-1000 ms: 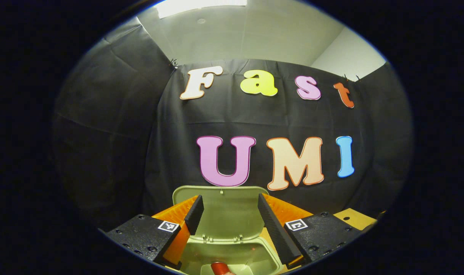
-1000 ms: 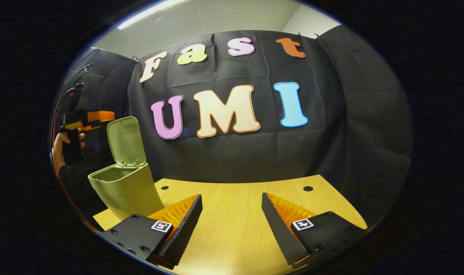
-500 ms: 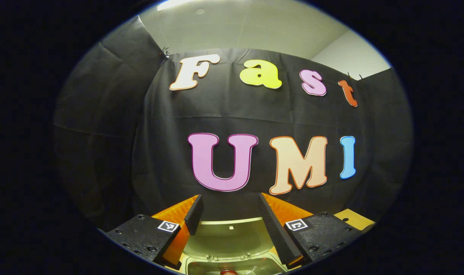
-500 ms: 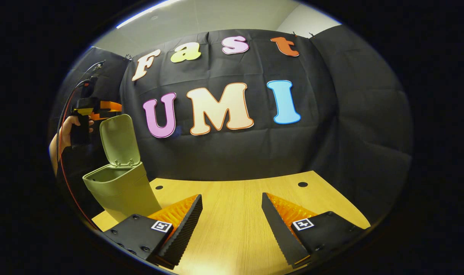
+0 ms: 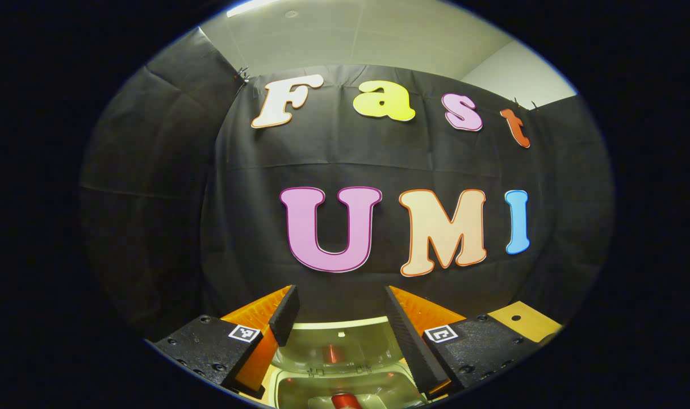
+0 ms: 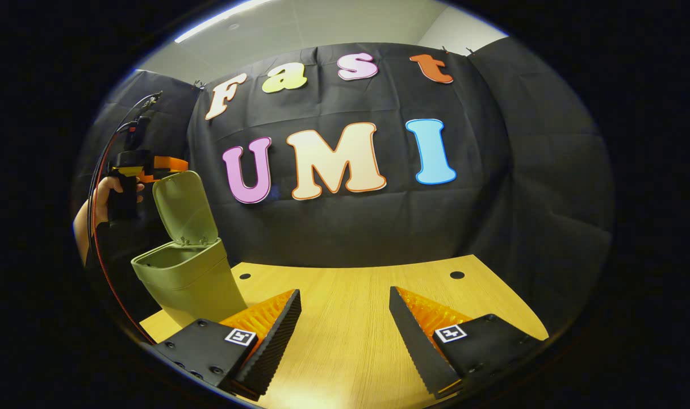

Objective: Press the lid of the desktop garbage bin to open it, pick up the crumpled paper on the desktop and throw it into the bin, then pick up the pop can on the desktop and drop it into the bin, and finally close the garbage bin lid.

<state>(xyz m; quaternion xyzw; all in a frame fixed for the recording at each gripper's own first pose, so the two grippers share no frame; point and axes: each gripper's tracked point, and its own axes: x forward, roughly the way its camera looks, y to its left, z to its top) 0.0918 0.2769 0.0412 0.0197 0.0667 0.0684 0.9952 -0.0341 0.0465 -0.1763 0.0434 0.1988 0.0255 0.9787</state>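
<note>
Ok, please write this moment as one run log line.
bin: lid up | pop can: inside bin | left hand-held gripper: open, above bin | right hand-held gripper: open, over table

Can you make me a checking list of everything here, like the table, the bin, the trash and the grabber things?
Surface: wooden table, two small holes near the back.
Bin: green bin stands at the table's left edge, lid up.
Pop can: red can lies inside the bin.
Crumpled paper: cannot tell.
Clutter: nothing seen.
Left gripper: open, above the bin's mouth, holds nothing.
Right gripper: open, over bare table.
Cables: red and black cables hang by the hand.
Surroundings: black cloth wall.
</note>
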